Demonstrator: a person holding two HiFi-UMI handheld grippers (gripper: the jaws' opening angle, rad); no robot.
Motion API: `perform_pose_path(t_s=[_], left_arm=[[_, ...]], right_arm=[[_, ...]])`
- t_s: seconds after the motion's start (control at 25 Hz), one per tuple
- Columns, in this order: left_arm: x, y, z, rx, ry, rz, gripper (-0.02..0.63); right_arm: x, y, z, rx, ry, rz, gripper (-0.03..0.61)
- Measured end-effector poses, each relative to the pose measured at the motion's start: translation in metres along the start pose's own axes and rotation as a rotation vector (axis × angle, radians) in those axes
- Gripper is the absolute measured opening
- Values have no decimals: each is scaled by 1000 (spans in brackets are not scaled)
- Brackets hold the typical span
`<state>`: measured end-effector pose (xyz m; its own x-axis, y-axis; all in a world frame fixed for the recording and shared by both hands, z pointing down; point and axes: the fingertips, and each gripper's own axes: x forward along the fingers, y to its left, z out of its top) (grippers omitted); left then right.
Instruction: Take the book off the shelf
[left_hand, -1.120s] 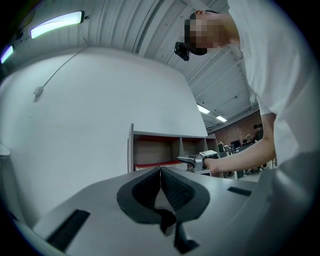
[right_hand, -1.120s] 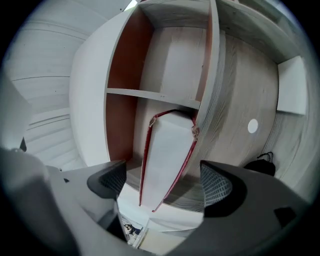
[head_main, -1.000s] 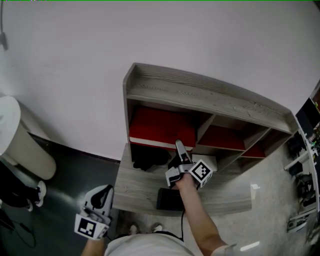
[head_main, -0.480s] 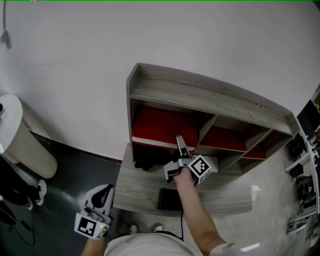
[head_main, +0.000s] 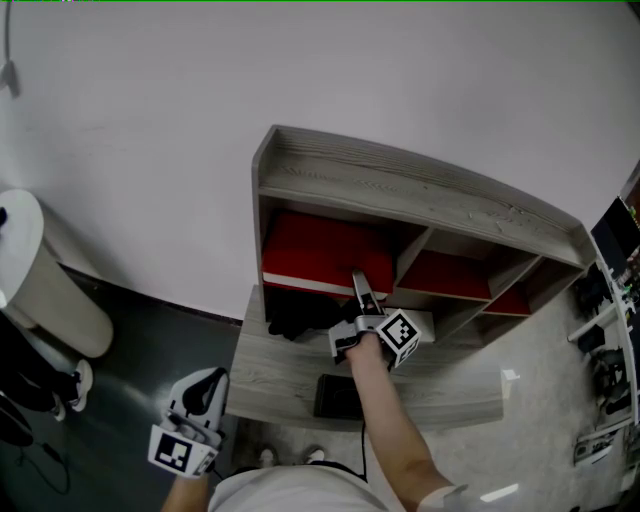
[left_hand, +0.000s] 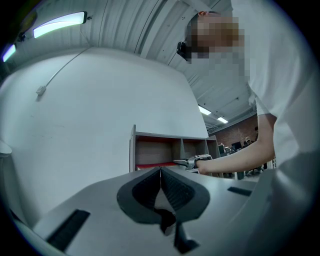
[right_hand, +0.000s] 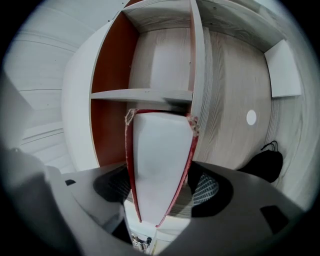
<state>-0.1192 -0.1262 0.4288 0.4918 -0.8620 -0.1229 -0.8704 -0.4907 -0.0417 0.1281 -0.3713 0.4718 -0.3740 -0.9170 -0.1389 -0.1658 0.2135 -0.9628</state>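
A red-covered book (head_main: 325, 255) with white page edges lies flat in the left compartment of the grey wooden shelf unit (head_main: 400, 190). My right gripper (head_main: 358, 288) reaches to its front edge. In the right gripper view the book (right_hand: 160, 150) sits between the jaws of the right gripper (right_hand: 160, 187), which are closing. A thin gap still shows beside the right pad (right_hand: 206, 186). My left gripper (head_main: 205, 388) hangs low at the left, away from the shelf. Its jaws are shut and hold nothing (left_hand: 161, 172).
A black bundle (head_main: 300, 315) lies on the lower board under the book, and a flat black item (head_main: 338, 398) rests near that board's front edge. A white bin (head_main: 40, 290) stands to the left on the dark floor. Red panels (head_main: 445, 275) line the other compartments.
My right gripper has edged a little further up to the book's front edge. The left gripper has stayed in place.
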Motion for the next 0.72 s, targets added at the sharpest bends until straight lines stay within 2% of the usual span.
perform_pose_path(t_s=[0.12,0.2,0.48,0.72], left_arm=[[-3,2,-2,-9,9,6,20],[-5,3,-3,-9,14,8,20],[-7,-1,-4,-16,8,-7,20],[-9,-6,-2,-15,5,-30,20]], right_arm=[[-3,0,-2,4,5,9,327],[-6,3,-3,7,-2,21,277],[-19,5,2,34,-29,36,268],[-27,15,4,-1,-37,57,267]])
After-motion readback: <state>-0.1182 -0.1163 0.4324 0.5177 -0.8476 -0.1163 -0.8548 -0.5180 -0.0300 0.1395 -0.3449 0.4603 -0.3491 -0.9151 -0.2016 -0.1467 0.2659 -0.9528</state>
